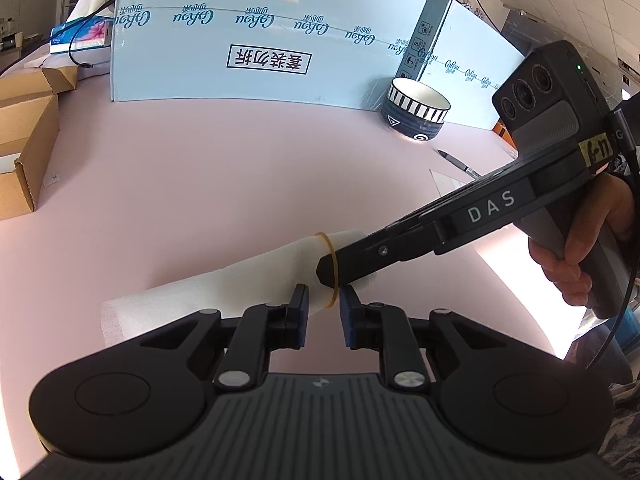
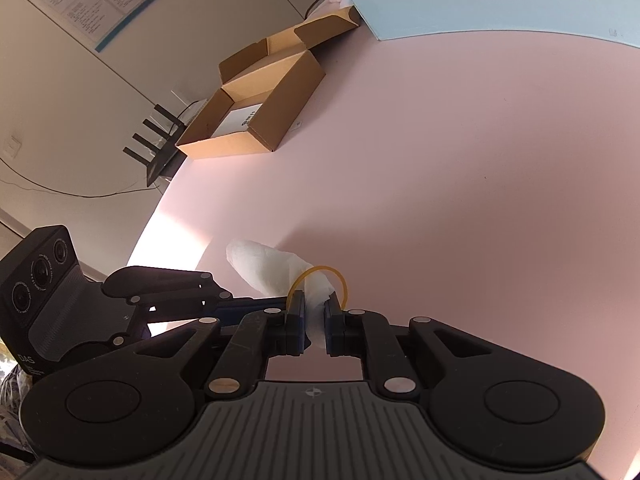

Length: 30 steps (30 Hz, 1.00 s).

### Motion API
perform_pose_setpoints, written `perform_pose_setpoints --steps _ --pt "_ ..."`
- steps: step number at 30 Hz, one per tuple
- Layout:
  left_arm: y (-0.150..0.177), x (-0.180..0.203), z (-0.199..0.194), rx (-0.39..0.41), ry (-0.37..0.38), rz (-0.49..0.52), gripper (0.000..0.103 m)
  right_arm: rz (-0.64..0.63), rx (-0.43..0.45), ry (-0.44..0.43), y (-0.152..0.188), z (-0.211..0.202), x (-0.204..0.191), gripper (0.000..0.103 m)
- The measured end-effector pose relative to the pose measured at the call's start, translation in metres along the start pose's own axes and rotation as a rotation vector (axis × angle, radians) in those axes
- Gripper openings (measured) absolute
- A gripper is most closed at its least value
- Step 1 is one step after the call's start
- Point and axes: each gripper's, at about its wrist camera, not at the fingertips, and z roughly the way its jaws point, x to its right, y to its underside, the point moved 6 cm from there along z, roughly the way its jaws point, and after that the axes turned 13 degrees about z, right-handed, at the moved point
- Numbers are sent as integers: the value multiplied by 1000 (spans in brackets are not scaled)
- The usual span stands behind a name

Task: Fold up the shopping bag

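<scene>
Open brown cardboard boxes (image 1: 24,152) sit at the left edge of a pale pink desk (image 1: 240,168), a tall light-blue printed carton (image 1: 264,36) behind. At centre lies the rolled white shopping bag (image 1: 248,280), a yellow rubber band (image 1: 332,268) looped round its end. The left gripper (image 1: 323,308) has its jaws nearly closed on the bag's end, while the right gripper (image 2: 316,322) clenches the same end. A striped bowl (image 1: 416,112) stands far right.
</scene>
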Motion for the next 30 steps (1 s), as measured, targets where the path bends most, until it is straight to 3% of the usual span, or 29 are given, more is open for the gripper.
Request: perform_pose_setpoints --steps 13,20,30 --pt "1 -8 -3 -34 -61 13 13 -52 -26 23 16 5 -2 8" --pt "-14 -4 -15 18 -8 -8 14 -335 -3 110 27 7 -24 8" --pt "-5 -11 -10 -1 106 -115 13 -780 32 186 59 12 -40 8"
